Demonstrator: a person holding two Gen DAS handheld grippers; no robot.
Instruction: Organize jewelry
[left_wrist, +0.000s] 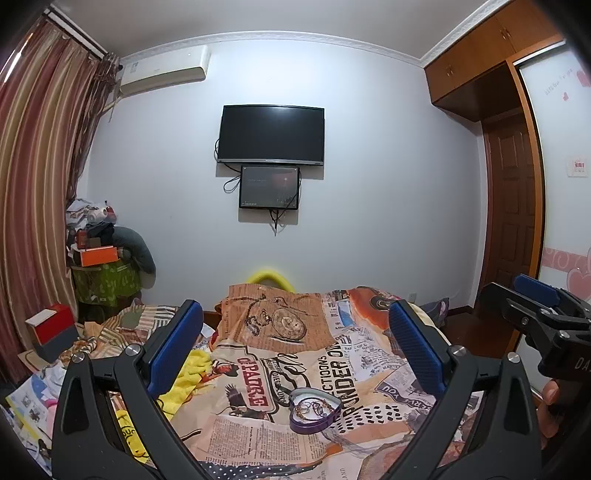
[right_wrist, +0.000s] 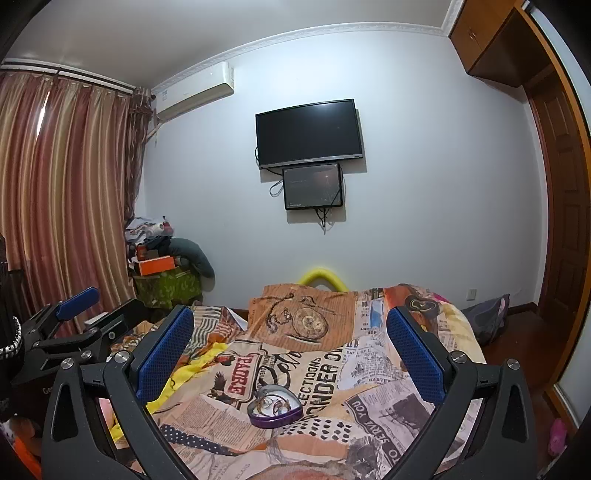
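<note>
Black finger arms with blue pads fill the foreground of both wrist views; past them lies the task's thing.

Item: a purple heart-shaped tin (left_wrist: 314, 410), lid off, rests on the bed's printed quilt (left_wrist: 258, 435). Rings and what look like thin chains, the jewelry (left_wrist: 314, 406), lie heaped inside it. Individual pieces are too small to count. No loose piece shows on the quilt around the tin; the watch and chain farther up the quilt appear to be printed pattern. A lid is not seen.

Stage: the scene fits either jewelry gathered into the tin, or a tangled heap awaiting sorting. The pictures do not settle which.

Handling judgement: any pick from the tin calls for a low, slow approach with the pads nearly together, since rings are small and chains are likely to snag one another. The quilt is soft; the tin may tip or slide if pressed at its rim, so steadying it with the other tool would be prudent.

Left hand-held gripper (left_wrist: 295, 339): jaws spread wide, nothing between the pads, raised clear of the tin.

Right hand-held gripper (right_wrist: 291, 347): likewise spread wide, holding nothing, touching nothing. It sits beside the left one, both aimed along the bed toward the wall.
</note>
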